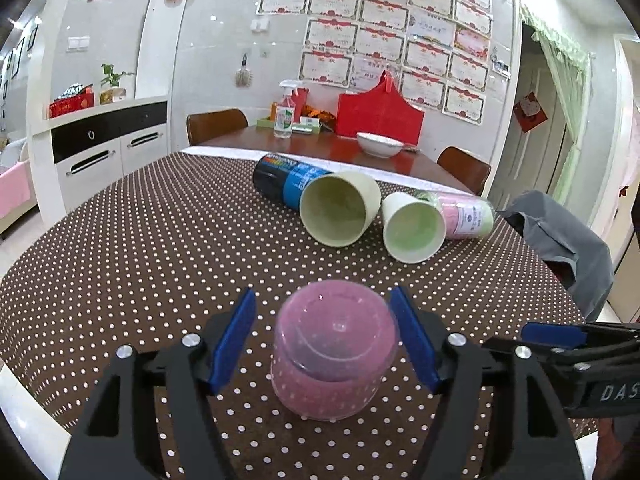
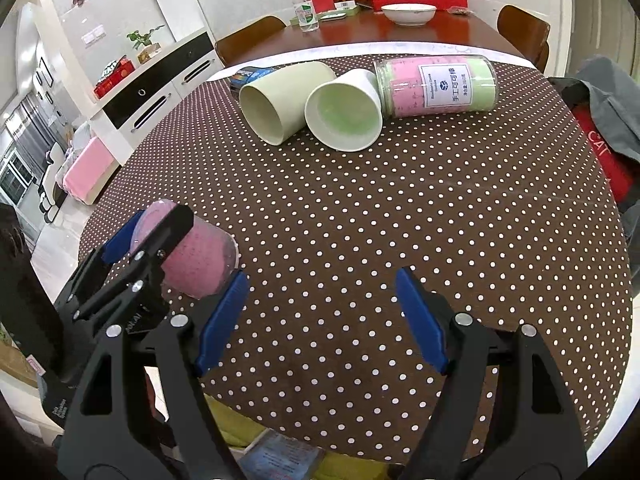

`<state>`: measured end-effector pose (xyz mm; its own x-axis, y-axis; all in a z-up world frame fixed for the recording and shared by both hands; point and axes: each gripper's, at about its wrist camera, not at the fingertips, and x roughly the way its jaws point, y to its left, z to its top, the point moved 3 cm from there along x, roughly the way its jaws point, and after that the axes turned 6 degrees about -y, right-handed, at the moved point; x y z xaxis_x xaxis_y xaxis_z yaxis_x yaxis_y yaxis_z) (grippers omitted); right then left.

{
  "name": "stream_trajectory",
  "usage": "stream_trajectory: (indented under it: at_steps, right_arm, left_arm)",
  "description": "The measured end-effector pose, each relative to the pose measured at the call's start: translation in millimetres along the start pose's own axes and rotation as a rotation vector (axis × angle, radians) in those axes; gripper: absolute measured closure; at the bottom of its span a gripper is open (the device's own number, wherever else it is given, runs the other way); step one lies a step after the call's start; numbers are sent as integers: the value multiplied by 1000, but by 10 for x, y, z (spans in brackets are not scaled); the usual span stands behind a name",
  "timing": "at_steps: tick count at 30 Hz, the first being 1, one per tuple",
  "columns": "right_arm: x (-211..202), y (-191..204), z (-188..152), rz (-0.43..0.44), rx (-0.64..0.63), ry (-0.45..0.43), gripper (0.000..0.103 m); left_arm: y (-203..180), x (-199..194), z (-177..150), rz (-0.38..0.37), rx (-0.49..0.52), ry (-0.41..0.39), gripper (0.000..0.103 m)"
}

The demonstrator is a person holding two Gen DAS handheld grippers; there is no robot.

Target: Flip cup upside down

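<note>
Straddling the upside-down pink cup (base up, axis vertical) on the bench, the left tool gapes released; right tool empty, spread.

On the brown polka-dot tablecloth: one pink translucent plastic cup, inverted; two cream-coloured cups on their sides, one plain, one green-lined; one clear cylindrical jar of pink and green contents; one blue-and-black can. Beyond: one white bowl, one spray bottle.
</note>
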<state>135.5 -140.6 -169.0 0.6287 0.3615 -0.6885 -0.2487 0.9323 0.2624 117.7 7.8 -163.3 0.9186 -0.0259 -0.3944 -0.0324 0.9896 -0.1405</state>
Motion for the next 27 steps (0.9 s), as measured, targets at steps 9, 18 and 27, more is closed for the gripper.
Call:
stream_trajectory:
  at_steps: [9,18,27]
  right_arm:
    - [-179,15,34,15,6,-47,22]
    - [-468,58,142,28,-1,-133,16]
    - [-767,164,289,43,-33,-222,15]
  left_arm:
    - [-41,-178,146,-14,12,-41,34]
    - [-136,-413,352,-18,33,-101,31]
    - [-199,-732,600,-3,70,-170,31]
